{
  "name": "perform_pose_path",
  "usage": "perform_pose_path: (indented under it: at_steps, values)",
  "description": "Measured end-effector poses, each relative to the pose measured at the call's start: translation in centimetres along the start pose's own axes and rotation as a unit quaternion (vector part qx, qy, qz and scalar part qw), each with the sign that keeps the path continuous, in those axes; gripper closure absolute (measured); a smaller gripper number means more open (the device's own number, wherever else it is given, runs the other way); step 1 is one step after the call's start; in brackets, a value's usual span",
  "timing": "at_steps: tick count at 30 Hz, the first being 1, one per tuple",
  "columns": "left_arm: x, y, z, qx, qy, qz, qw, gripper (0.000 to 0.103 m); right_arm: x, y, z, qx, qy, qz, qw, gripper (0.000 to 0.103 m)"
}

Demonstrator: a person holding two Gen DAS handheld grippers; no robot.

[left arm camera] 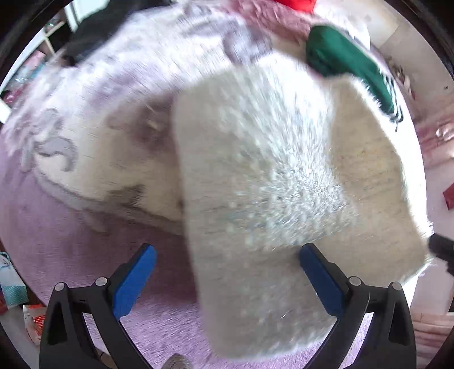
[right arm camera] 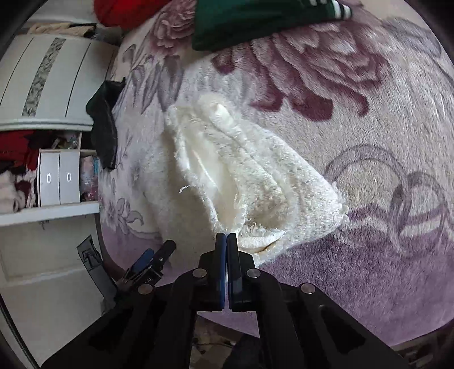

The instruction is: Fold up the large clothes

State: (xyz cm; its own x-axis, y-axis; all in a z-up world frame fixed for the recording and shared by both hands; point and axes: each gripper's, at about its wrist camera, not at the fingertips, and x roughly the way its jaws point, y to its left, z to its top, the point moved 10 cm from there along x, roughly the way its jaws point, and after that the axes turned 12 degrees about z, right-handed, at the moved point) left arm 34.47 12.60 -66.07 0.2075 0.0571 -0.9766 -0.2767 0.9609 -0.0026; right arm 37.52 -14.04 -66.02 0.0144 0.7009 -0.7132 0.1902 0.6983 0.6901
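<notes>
I saw my left gripper point(left arm camera: 227, 261) spread over the cream garment point(left arm camera: 264, 176), my right gripper point(right arm camera: 226, 241) pressed together at its edge.

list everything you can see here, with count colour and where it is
fluffy garment: one, cream white, folded on the blanket, its near corner at the right claw's tips
blanket: one, lilac and cream with dark floral print, spread under everything
green garment: one, dark green with white-striped cuff, far edge of the blanket
red fabric: one, red, far end beyond the green garment
black cloth: one, black, at the blanket's edge beside the cabinet
cabinet: one, white, open shelves stuffed with clothes, beside the bed
left claw: one, black with blue pads, open above the fluffy garment
right claw: one, black with blue pads, shut
</notes>
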Motion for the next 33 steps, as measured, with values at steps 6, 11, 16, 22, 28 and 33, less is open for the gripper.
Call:
perform_pose_path:
  at_steps: [6, 11, 16, 22, 28, 33]
  values:
    - [2.0, -0.7, -0.5, 0.024, 0.011, -0.005, 0.9997, 0.0, 4.5, -4.1, -1.0, 0.046, 0.059, 0.043, 0.996, 0.099]
    - [2.4, -0.3, -0.3, 0.019, 0.018, -0.01, 0.9996, 0.0, 7.2, -4.1, -1.3, 0.055, 0.075, 0.096, 0.991, 0.025]
    - [1.7, -0.8, 0.2, 0.021, 0.017, 0.002, 0.9996, 0.0, 10.1, -3.6, -1.9, 0.0, 0.101, 0.025, 0.995, 0.068]
    - [-2.0, -0.1, 0.4, 0.007, 0.001, -0.004, 1.0, 0.0, 6.1, 1.7, -2.4, -0.083, 0.052, -0.024, 0.995, 0.091]
    - [-0.3, 0.2, 0.4, -0.014, 0.017, -0.021, 0.9996, 0.0, 4.6, 1.5, 0.8, -0.111, 0.005, -0.082, 0.99, 0.091]
    - [3.0, -0.6, -0.1, -0.004, 0.035, -0.024, 0.9991, 0.0, 9.9, -5.5, 3.5, -0.071, 0.026, -0.124, 0.989, 0.091]
